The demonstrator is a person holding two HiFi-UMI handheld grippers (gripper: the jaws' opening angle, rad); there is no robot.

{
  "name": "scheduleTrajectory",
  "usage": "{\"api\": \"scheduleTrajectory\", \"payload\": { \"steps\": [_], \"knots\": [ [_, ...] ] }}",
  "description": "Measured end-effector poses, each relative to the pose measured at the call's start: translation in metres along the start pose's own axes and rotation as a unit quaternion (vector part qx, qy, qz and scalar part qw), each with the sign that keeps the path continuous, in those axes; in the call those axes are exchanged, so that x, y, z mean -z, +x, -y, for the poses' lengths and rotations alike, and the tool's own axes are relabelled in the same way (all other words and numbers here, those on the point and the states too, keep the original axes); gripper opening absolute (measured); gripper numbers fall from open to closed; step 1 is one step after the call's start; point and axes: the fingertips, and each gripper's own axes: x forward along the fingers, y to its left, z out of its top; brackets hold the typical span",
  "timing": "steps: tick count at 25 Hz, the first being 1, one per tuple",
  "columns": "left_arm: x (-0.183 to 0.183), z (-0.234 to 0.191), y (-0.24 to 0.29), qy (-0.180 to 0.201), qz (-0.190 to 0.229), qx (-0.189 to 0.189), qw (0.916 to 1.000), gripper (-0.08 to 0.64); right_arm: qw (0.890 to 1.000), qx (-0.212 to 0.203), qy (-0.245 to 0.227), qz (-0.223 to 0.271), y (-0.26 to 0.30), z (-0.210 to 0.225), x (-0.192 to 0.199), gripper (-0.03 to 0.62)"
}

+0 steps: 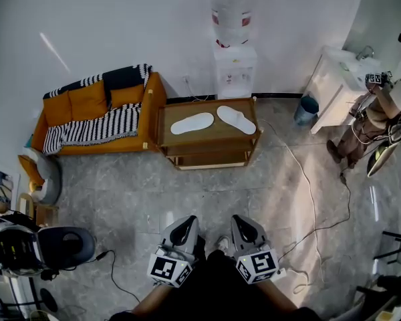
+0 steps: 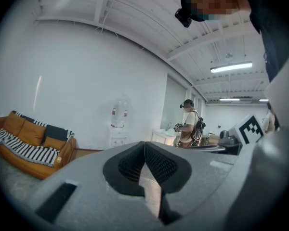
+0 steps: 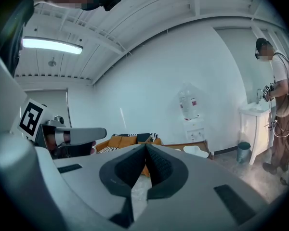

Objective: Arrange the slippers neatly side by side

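Two white slippers, left slipper (image 1: 192, 123) and right slipper (image 1: 236, 119), are lying splayed on the wooden table (image 1: 207, 141), upper centre. You are holding the left gripper (image 1: 186, 222) and right gripper (image 1: 241, 222) closed and empty, bottom centre. The slippers are probably light and floppy; pinch each at its rim.

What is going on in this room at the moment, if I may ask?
A person holds a gripper in each hand. The left gripper and the right gripper are both shut and empty, pointing across the floor toward a low wooden table. On it the left slipper and the right slipper lie angled apart, not yet side by side. Another person stands by the sink.
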Motion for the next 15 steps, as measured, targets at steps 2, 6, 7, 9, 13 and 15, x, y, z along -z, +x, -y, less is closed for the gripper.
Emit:
{"api": "scheduleTrajectory", "payload": {
  "steps": [2,6,7,9,13,15],
  "knots": [
    [-0.001,0.001,0.007,0.001,0.000,0.002,1.0000,0.017,1.000,0.000,0.003,0.001,0.003,0.004,-0.001,0.012],
    [0.000,-0.006,0.022,-0.003,-0.007,0.003,1.0000,0.017,1.000,0.003,0.007,0.001,0.013,0.013,-0.002,0.012],
    [0.001,-0.007,0.027,-0.004,-0.009,0.004,0.9999,0.017,1.000,0.003,0.007,0.001,0.017,0.016,-0.002,0.012],
    [0.003,-0.011,0.035,-0.005,-0.010,0.009,0.9999,0.017,1.000,0.005,0.006,0.000,0.025,0.021,-0.003,0.012],
    [0.003,-0.024,0.062,-0.013,-0.011,0.019,0.9997,0.017,1.000,0.009,0.005,0.000,0.047,0.035,-0.009,0.012],
    [0.001,-0.031,0.077,-0.014,-0.010,0.025,0.9995,0.017,1.000,0.009,0.003,-0.001,0.060,0.041,-0.012,0.012]
  ]
}}
